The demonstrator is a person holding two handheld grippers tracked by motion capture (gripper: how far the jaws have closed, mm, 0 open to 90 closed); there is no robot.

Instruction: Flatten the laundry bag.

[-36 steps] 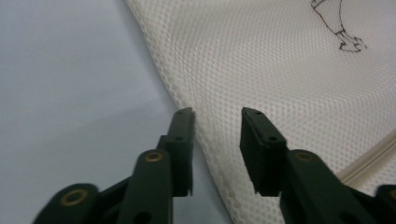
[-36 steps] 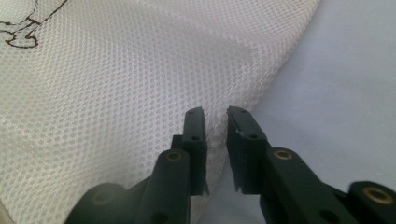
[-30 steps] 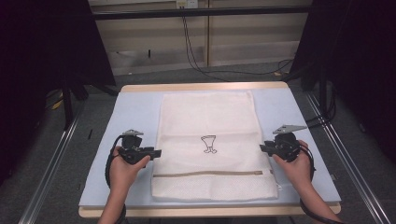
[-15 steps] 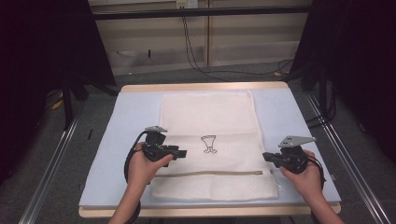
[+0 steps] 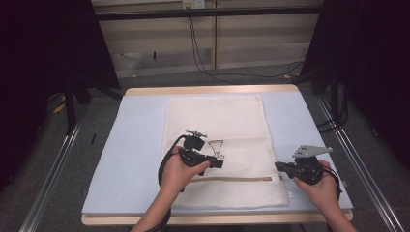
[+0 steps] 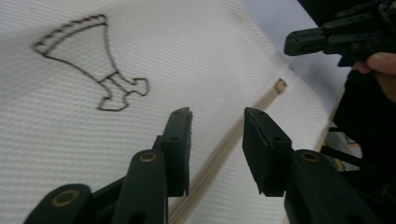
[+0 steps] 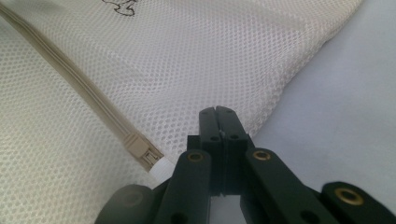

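A white mesh laundry bag (image 5: 217, 150) lies flat on the pale blue mat (image 5: 130, 145) that covers the table, its long sides running away from the person. Its weave is a fine honeycomb net, seen close in the right gripper view (image 7: 196, 60). A beige zipper (image 5: 241, 179) crosses the bag near the edge closest to the person; in the right gripper view the zipper (image 7: 84, 100) ends in a beige stop with a small white tab at the bag's side edge. A dark brown outline figure (image 5: 216, 148), flared at one end and narrow at the other, is stitched near the middle of the bag, on the far side of the zipper (image 6: 219, 149).

The left gripper (image 5: 218, 163) hovers over the bag just beside that figure (image 6: 88, 60), between it and the zipper. Its jaws stand apart with nothing between them, and they have just been closing somewhat. The left gripper view (image 6: 217, 140) looks along them at the zipper line.

The right gripper (image 5: 279, 166) sits at the bag's side edge, by the zipper's end. Its jaws are pressed together (image 7: 217, 116); whether any mesh is pinched between them I cannot tell.
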